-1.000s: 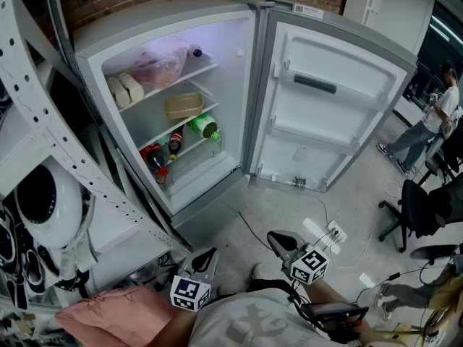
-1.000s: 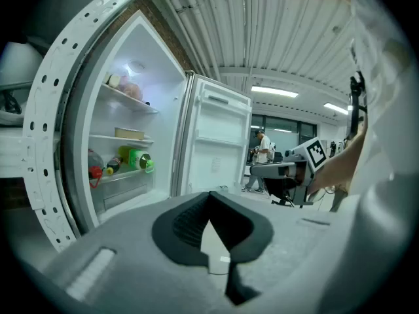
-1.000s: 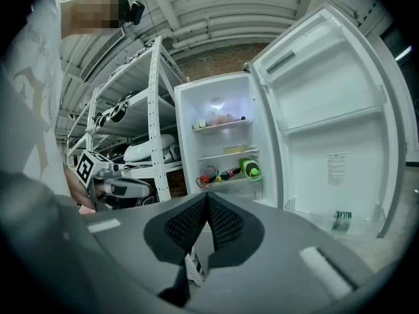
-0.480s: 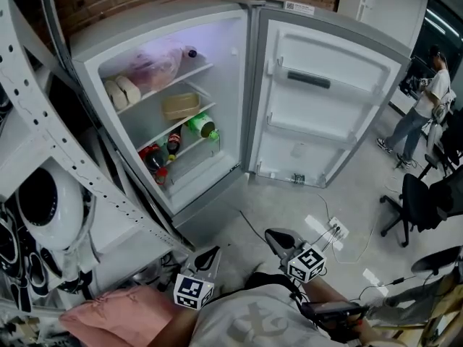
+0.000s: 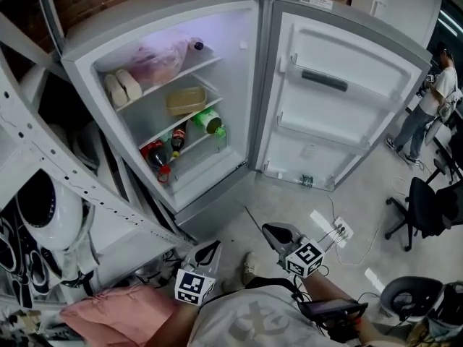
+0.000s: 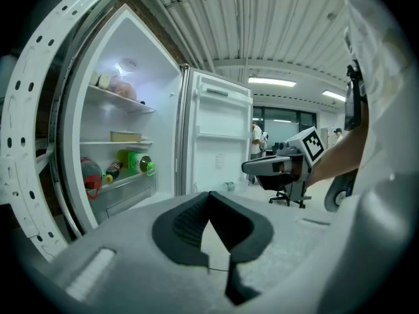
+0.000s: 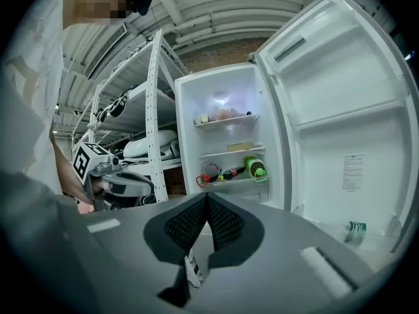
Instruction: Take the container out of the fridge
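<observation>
In the head view, the fridge (image 5: 233,92) is seen with its door (image 5: 340,114) swung wide open, so that part is judged to be done. The container (image 5: 185,100), a flat tan box, is seen on the middle shelf, under a pink bag (image 5: 163,53) and above some bottles (image 5: 173,142). It is not yet taken out. The left gripper (image 5: 208,250) and the right gripper (image 5: 273,231) are held low, close to the person's body and well apart from the fridge. Reaching in, grabbing and lifting out are all judged to be left.

In the left gripper view, the jaws of the left gripper (image 6: 209,196) are seen pressed together with nothing between them. The container (image 6: 126,136) is seen far off, up and to the left of the jaws, on its shelf.

In the right gripper view, the jaws of the right gripper (image 7: 207,201) are also seen closed and empty. The container (image 7: 239,146) is seen far ahead, above the jaws and a little to the right. The jaws will need to be opened before it can be grabbed.
</observation>
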Motion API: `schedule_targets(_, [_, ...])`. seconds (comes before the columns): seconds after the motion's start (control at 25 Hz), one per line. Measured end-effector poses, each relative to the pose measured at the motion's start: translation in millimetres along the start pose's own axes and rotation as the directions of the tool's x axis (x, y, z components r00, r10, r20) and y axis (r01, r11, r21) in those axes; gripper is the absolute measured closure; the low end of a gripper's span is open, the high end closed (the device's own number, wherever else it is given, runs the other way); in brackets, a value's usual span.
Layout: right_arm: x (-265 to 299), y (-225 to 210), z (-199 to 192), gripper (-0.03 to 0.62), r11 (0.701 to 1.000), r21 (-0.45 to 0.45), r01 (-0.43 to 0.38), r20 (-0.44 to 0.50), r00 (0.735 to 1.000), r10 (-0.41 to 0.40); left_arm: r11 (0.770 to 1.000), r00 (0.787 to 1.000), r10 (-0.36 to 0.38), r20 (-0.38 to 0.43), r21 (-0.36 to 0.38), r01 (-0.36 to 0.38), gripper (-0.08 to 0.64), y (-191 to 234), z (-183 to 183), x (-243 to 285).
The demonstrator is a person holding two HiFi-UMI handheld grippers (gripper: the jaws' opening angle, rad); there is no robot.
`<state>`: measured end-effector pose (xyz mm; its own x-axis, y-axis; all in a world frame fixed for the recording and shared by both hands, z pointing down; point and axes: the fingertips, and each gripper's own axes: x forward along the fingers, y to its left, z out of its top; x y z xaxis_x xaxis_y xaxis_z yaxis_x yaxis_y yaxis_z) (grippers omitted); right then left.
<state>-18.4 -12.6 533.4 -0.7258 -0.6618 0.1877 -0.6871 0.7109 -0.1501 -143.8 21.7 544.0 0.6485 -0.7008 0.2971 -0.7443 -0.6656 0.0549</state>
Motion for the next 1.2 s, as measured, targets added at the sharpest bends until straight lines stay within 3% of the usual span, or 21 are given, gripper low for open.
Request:
schedule_targets(0.96, [125.3,-102.9,35.2,0.584,0.983,0.013,-0.184,0.013,0.983,0.183,0.985,0.986,0.158,-0.055,0.074,-0.154,0.557,112.7,61.7,122.4])
schedule_targets(1.2, [149.5,-113.1,44.2,0.584,0.976,-0.01,-0.215,0.007,0.977,0.215,0.972,0.981,0.186,-0.054,0.158,-0.175,0.557,143.7,78.7,138.4])
